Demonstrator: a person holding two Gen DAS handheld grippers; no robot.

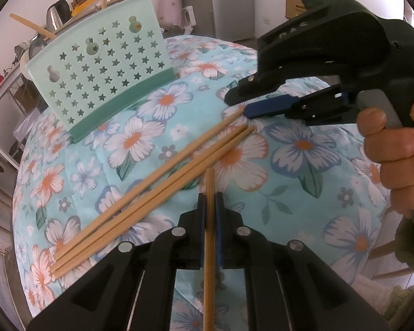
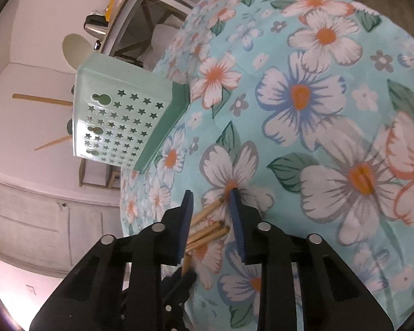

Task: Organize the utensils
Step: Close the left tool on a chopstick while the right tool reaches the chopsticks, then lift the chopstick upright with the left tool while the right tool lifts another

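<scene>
My left gripper [image 1: 209, 197] is shut on one wooden chopstick [image 1: 208, 237], which runs straight between its pads. Three more chopsticks [image 1: 157, 184] lie side by side on the floral tablecloth [image 1: 303, 182] just left of it. My right gripper [image 1: 238, 104] is open, its tips down at the far ends of those chopsticks. In the right wrist view the right gripper [image 2: 211, 193] straddles the chopstick ends [image 2: 209, 230]. A mint-green utensil holder [image 1: 102, 66] with star holes stands at the back left, and it also shows in the right wrist view [image 2: 121, 124].
Two chopsticks [image 1: 31, 24] stick out of the holder's top. Behind the table are a shelf with a kettle [image 1: 56, 13] and boxes, and a fridge [image 1: 231, 2]. The table edge drops off at the left, near the holder.
</scene>
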